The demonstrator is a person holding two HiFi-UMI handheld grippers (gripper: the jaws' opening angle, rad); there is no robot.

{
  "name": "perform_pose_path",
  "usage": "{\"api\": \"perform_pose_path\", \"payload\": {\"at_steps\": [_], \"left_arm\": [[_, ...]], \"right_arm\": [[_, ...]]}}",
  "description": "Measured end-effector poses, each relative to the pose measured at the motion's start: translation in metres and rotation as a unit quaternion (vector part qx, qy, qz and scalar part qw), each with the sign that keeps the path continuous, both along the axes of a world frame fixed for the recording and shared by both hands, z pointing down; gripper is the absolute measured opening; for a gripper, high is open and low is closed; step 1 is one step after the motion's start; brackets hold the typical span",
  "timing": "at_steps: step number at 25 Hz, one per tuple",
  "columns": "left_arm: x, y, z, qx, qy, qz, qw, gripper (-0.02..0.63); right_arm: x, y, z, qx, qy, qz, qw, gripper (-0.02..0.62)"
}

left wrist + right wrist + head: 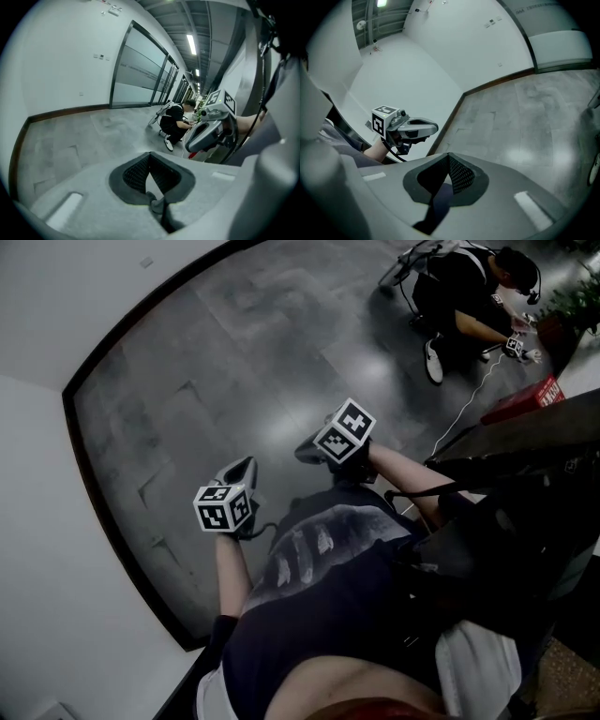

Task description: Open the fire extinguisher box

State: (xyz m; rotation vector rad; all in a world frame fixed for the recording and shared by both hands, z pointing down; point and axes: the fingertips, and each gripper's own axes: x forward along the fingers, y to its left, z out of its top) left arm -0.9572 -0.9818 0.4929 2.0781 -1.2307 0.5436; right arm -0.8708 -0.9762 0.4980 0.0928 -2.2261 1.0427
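Observation:
Both grippers hang in the air over a grey tiled floor, pointing down and forward, side by side. My left gripper has its jaws closed together with nothing between them; its own view shows the pads meeting at the tip. My right gripper is likewise shut and empty. Each gripper shows in the other's view, the right and the left. A red box-like thing lies far off to the right, well away from both grippers. I cannot tell whether it is the fire extinguisher box.
A white wall with a dark baseboard curves along the left. Another person crouches on the floor at the far right beside a wheeled frame. A plant stands behind. Glass partitions line the corridor.

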Motion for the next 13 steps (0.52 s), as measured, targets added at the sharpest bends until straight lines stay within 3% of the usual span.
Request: {"api": "perform_pose_path", "payload": {"at_steps": [6, 13], "left_arm": [[0.047, -0.039, -0.002, -0.01, -0.017, 0.014, 0.9997, 0.002], [0.076, -0.063, -0.001, -0.029, -0.031, -0.007, 0.9991, 0.002]], "right_arm": [[0.044, -0.045, 0.006, -0.03, -0.02, 0.021, 0.999, 0.002], [0.078, -0.075, 0.015, -0.054, -0.032, 0.003, 0.998, 0.002]]}}
